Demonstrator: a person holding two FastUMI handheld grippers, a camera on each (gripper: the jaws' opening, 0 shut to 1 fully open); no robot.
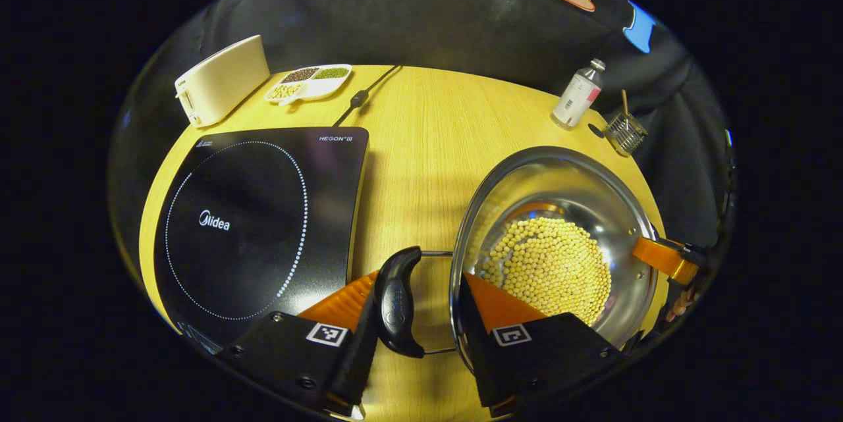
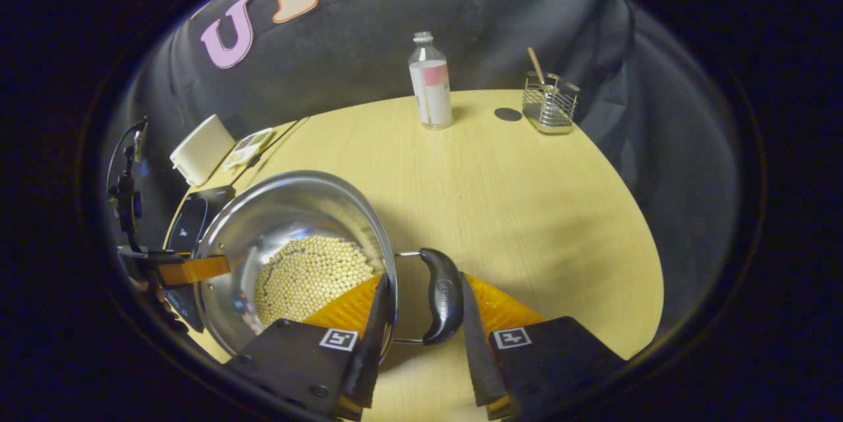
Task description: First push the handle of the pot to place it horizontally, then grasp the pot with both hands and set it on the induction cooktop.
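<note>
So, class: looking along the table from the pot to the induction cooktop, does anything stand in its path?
Nothing visible does. In the left gripper view, the stretch of table between the pot and the induction cooktop is bare wood. The toaster, the divided dish and the cooktop's cord lie behind it, off the path.

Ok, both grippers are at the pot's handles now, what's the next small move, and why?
Probably close both grippers. The left gripper stands open around one pot handle, the right gripper open around the other handle, each with one finger inside the pot's rim. Neither pinches yet, so lifting the pot toward the induction cooktop would likely slip.
</note>
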